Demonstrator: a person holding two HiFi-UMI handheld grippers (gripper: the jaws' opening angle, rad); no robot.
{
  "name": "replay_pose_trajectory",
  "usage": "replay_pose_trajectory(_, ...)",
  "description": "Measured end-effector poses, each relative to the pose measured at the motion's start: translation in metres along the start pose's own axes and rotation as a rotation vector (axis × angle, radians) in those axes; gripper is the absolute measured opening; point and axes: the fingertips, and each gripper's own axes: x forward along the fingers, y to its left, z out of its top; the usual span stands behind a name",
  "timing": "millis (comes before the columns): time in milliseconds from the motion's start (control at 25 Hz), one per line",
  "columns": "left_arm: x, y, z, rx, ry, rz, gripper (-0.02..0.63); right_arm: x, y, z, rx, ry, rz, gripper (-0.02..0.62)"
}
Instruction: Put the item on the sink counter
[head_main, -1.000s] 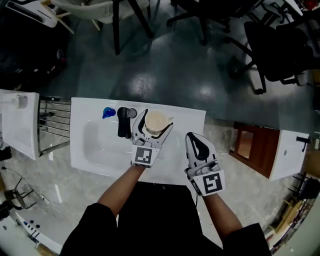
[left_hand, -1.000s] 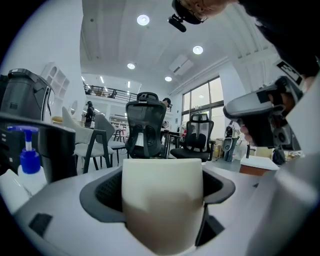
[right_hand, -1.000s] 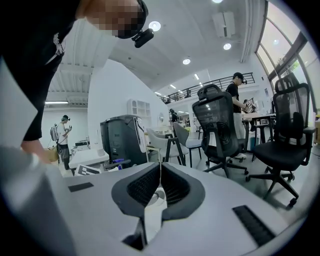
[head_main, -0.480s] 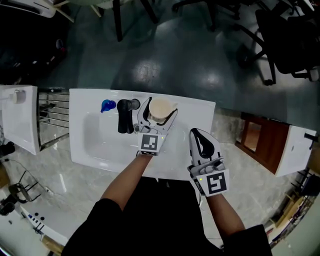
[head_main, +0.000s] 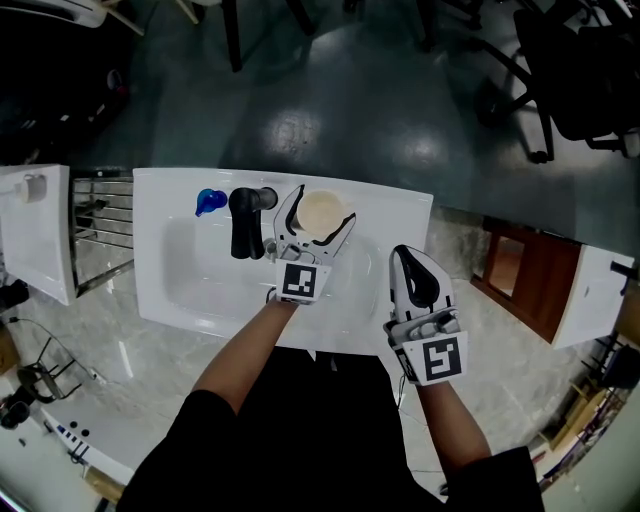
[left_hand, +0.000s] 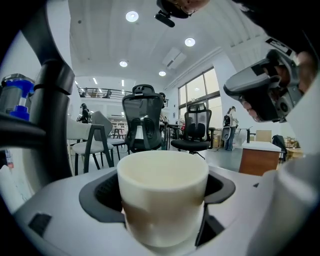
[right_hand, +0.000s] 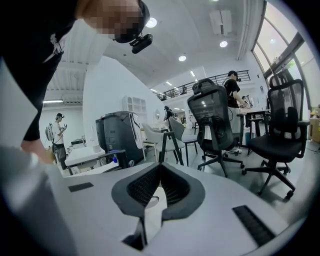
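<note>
Two grippers are out ahead of me over the white sink counter (head_main: 380, 215), and my arms are bare below black sleeves (head_main: 200, 440). My left arm reaches furthest, and the left gripper (head_main: 321, 206) is pinching a cream cup (left_hand: 162, 195). The cup is upright at the back rim, just right of the black faucet (head_main: 243, 222). I can't tell whether it touches the counter. A blue object (head_main: 209, 201) sits left of the faucet. My right gripper (head_main: 408, 257) is drawn back near the front right corner, jaws pressed together. Each cube carries a black-and-white square marker (head_main: 301, 281).
</note>
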Motion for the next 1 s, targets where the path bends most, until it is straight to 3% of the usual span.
replay_pose_trajectory(160,-0.001,0.0,-0.005,-0.027,-0.001,0.01,0.446,-0.001,0.011,-0.003,-0.006,0.006,0.005,0.032)
replay_pose_trajectory(760,-0.03,-0.011,0.002,0.015,-0.034,-0.025,0.46,-0.049,0.035,-0.035,0.044,0.109,-0.018,0.032)
replay_pose_trajectory(1000,-0.054,-0.015,-0.011,0.054,0.058,-0.061,0.46,-0.071,0.05,-0.025,0.06,0.038,-0.084,0.032)
